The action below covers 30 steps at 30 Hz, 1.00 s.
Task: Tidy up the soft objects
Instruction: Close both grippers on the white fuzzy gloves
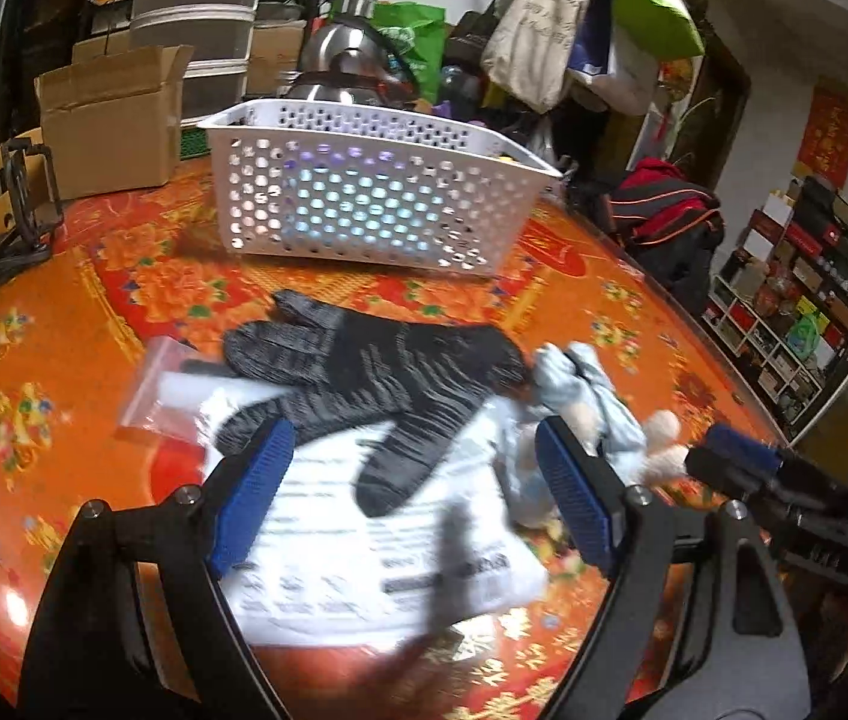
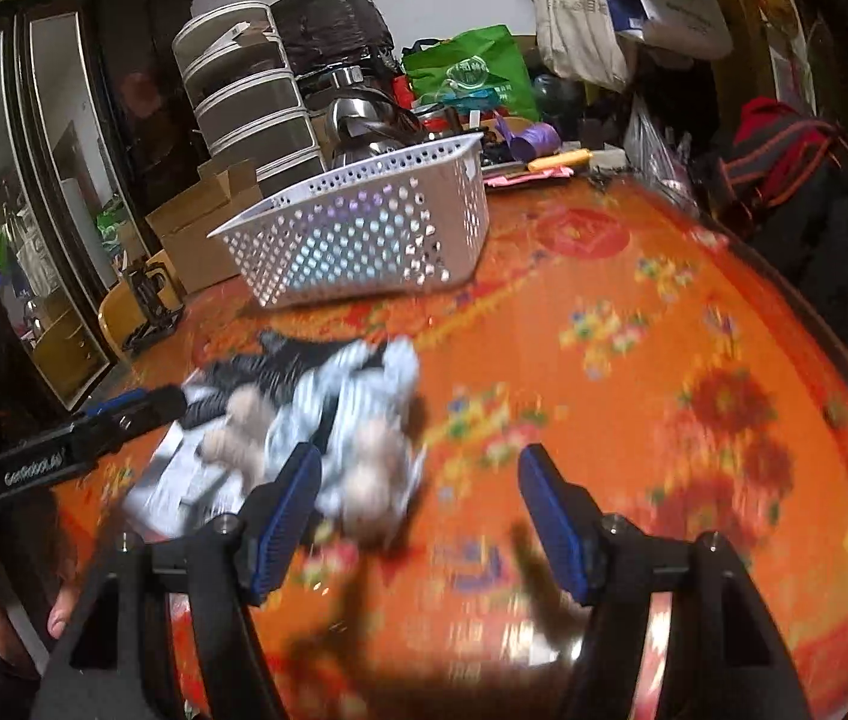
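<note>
Gloves point(image 1: 375, 378) between open, empty left gripper point(image 1: 417, 498)

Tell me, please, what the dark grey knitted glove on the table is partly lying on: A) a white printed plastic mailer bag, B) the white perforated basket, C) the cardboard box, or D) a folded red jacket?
A: the dark grey glove lies across the white printed mailer bag, short of the white basket.

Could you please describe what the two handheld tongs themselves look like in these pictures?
Both the left tongs and the right tongs have black angular frames with silver bolts, and two fingers faced with blue ribbed pads. The right wrist view shows white lettering along the left tongs' black body.
</note>
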{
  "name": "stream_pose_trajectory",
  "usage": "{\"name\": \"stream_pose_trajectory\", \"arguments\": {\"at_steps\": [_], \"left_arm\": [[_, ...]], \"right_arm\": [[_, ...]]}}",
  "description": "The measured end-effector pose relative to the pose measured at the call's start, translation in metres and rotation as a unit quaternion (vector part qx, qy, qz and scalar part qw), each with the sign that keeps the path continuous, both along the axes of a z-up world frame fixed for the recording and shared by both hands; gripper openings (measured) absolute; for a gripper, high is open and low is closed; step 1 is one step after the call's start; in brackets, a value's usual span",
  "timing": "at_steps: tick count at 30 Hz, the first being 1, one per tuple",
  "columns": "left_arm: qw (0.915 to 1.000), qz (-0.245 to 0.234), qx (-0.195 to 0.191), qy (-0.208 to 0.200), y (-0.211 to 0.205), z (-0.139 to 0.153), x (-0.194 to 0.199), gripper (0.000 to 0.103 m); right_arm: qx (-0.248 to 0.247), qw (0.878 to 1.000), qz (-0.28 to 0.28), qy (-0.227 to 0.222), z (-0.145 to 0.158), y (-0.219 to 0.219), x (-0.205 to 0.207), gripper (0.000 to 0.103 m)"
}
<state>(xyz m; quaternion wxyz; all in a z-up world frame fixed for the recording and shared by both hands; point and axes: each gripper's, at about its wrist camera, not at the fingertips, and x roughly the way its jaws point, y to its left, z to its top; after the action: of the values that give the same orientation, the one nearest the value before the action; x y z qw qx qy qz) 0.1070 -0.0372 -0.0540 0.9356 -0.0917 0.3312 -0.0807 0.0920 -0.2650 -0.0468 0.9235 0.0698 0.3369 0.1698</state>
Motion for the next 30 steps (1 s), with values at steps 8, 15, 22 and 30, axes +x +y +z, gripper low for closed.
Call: {"name": "stream_pose_trajectory", "arguments": {"at_steps": [8, 15, 22, 30], "left_arm": [[0.999, -0.028, 0.026, -0.025, -0.034, -0.003, -0.006, 0.081], [0.996, -0.053, 0.052, -0.049, -0.05, 0.006, -0.015, 0.081], [0.9951, -0.07, 0.062, -0.031, -0.063, -0.005, -0.007, 0.058], [0.995, -0.095, 0.031, -0.004, -0.064, -0.018, 0.005, 0.018]], "right_arm": [[0.014, 1.0, 0.016, -0.015, -0.009, 0.005, -0.026, 0.068], [0.004, 0.999, 0.026, -0.019, -0.006, 0.017, -0.017, 0.045], [0.006, 1.0, 0.021, -0.009, -0.01, 0.014, -0.01, 0.03], [0.002, 0.999, 0.032, -0.004, -0.013, 0.02, -0.007, 0.014]]}}
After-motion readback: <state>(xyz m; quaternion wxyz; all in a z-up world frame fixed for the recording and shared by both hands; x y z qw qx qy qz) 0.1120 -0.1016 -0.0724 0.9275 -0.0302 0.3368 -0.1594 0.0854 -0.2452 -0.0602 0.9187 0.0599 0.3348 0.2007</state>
